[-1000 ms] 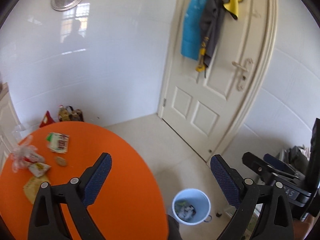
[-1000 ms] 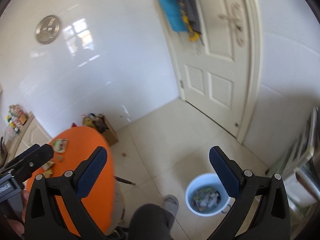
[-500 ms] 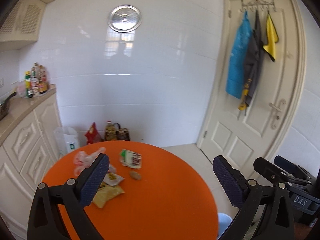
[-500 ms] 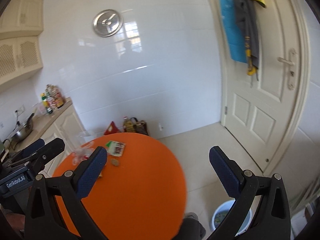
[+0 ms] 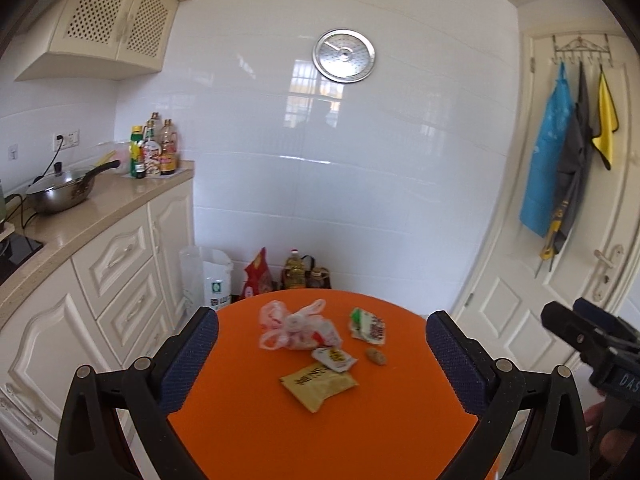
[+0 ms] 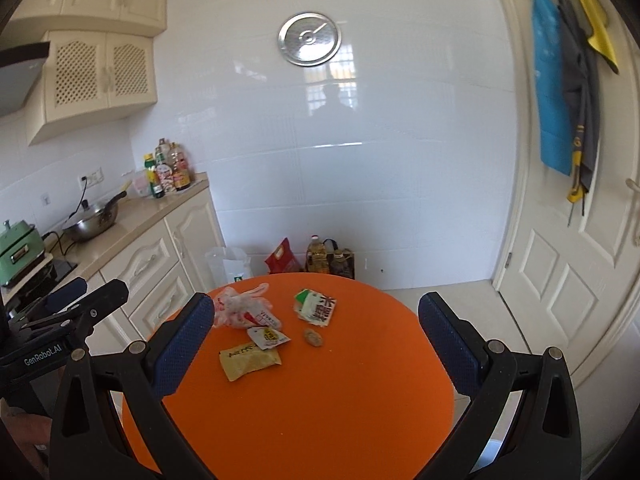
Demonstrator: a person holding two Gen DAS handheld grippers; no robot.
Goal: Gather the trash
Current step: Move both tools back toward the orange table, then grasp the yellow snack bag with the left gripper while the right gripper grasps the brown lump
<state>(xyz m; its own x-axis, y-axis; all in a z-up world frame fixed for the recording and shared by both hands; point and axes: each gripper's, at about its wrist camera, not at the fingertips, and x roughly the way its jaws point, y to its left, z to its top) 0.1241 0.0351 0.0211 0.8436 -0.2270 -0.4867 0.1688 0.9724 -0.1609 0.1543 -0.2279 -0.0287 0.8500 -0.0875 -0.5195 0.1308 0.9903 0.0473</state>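
Trash lies on a round orange table [image 5: 320,432] [image 6: 320,400]: a crumpled clear plastic bag [image 5: 294,326] [image 6: 240,308], a yellow packet [image 5: 318,384] [image 6: 249,360], a small white sachet [image 5: 333,357] [image 6: 267,336], a green-and-white wrapper [image 5: 368,326] [image 6: 316,306] and a small brown lump [image 5: 376,356] [image 6: 313,337]. My left gripper [image 5: 322,356] hangs open above the table's near side, nothing between its fingers. Just as wide open and empty, my right gripper [image 6: 316,350] hovers over the table. Each gripper shows at the edge of the other's view.
A cream counter with cabinets [image 5: 100,248] runs along the left, carrying a wok [image 5: 60,194] and bottles [image 5: 154,152]. Bags and oil bottles [image 6: 320,258] stand on the floor by the tiled wall. A white door [image 5: 560,280] with hanging cloths is at the right.
Both views have swung up and left from the floor, door and blue bin to the orange table and its trash. Both grippers stayed open and empty.
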